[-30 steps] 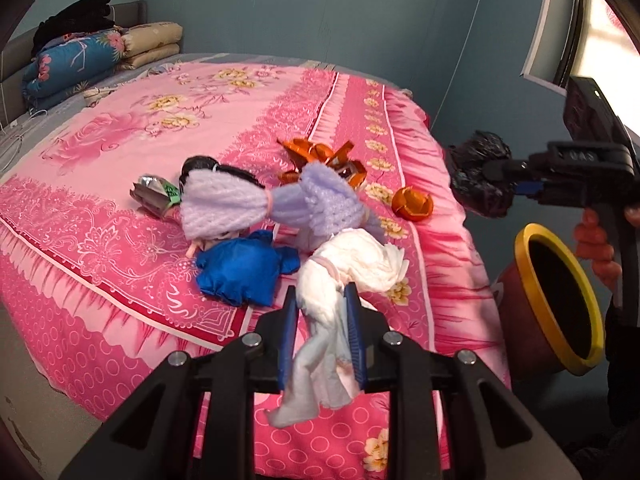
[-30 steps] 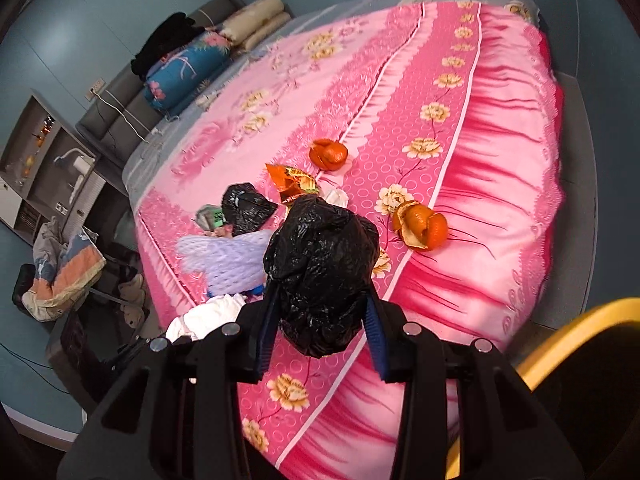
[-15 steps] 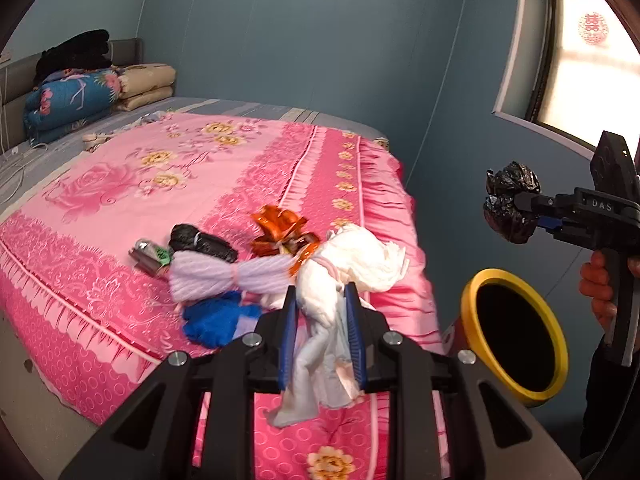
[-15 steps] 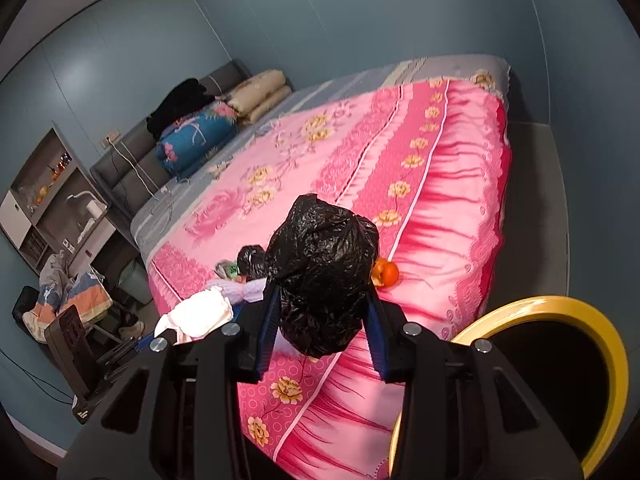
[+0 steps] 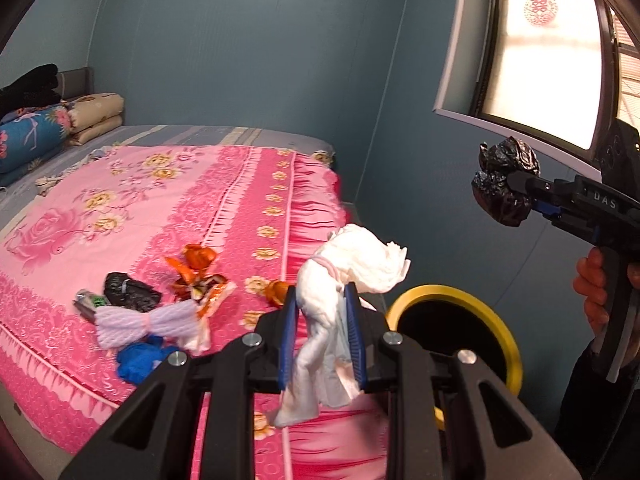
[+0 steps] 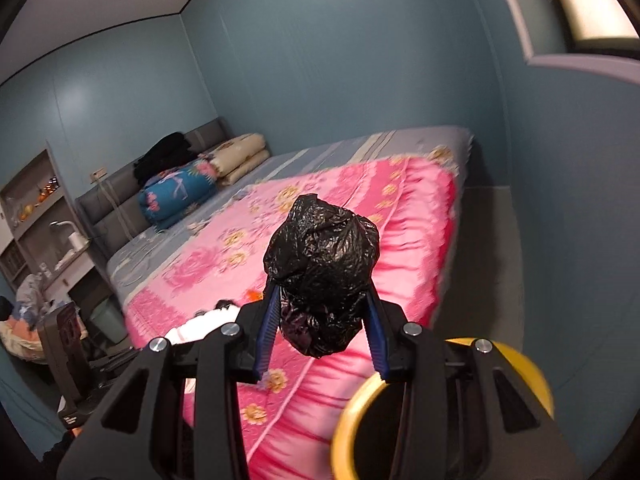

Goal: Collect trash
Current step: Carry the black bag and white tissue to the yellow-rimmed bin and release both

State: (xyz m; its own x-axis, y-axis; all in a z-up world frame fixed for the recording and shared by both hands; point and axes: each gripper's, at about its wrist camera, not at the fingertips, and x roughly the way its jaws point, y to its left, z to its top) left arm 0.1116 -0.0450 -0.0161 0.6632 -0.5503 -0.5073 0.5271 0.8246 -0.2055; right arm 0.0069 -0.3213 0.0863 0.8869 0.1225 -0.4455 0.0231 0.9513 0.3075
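Gripping a white tissue wad (image 5: 352,264), my left jaws (image 5: 322,330) are closed on its narrow middle, with the loose tail hanging below the blue pads. My right jaws (image 6: 320,330) are closed on a crumpled black plastic bag (image 6: 322,276), which bulges above and below the pads.

Compared with a second ago, both loads have risen clear of the bed (image 5: 168,216) and swung toward the yellow-rimmed bin (image 5: 508,354). The bin mouth now sits just beyond the left jaws and directly under the right ones (image 6: 532,372). I judge both items to be in transit, with release into the bin the next step.

Pose: the left gripper is held low and roughly level, pointing past the bed corner at the bin. The right gripper (image 5: 516,188) is held higher, level, beside the window (image 5: 540,52), with my right hand (image 5: 592,284) on its handle.

Remaining on the bed: orange peel (image 5: 196,268), a second black bag (image 5: 128,292), a lilac mesh bundle (image 5: 140,320), a blue cloth (image 5: 140,360).
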